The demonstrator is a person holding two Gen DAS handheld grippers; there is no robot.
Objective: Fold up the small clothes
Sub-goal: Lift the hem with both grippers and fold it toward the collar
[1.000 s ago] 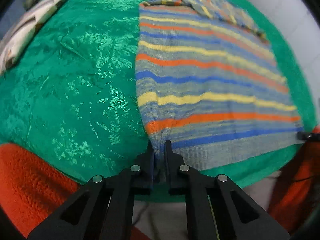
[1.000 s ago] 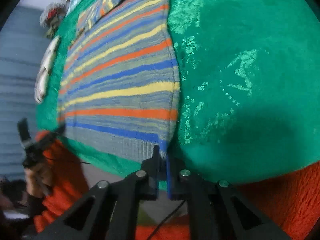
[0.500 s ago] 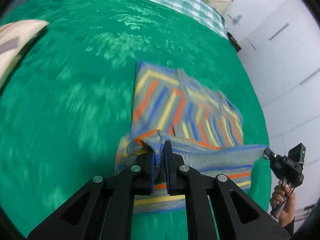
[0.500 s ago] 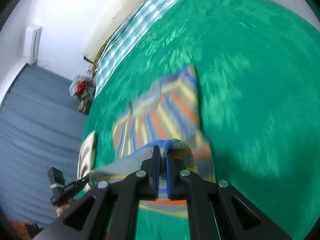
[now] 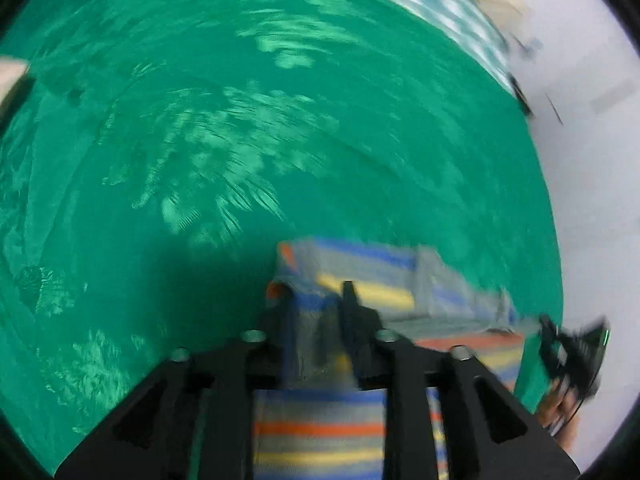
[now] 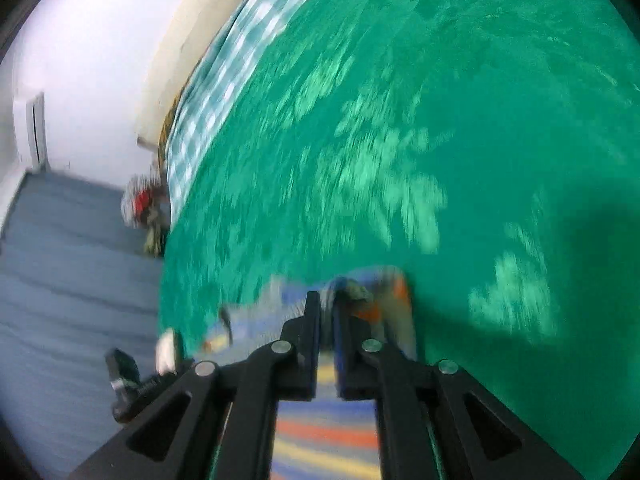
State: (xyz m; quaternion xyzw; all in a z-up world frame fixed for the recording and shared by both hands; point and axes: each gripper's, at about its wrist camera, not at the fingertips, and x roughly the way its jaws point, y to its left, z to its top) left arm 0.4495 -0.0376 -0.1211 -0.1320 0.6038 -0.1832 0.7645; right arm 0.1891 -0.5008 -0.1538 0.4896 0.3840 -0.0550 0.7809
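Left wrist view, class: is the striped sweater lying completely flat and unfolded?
No: the striped sweater is doubled over itself, its lifted edge at the left claw.
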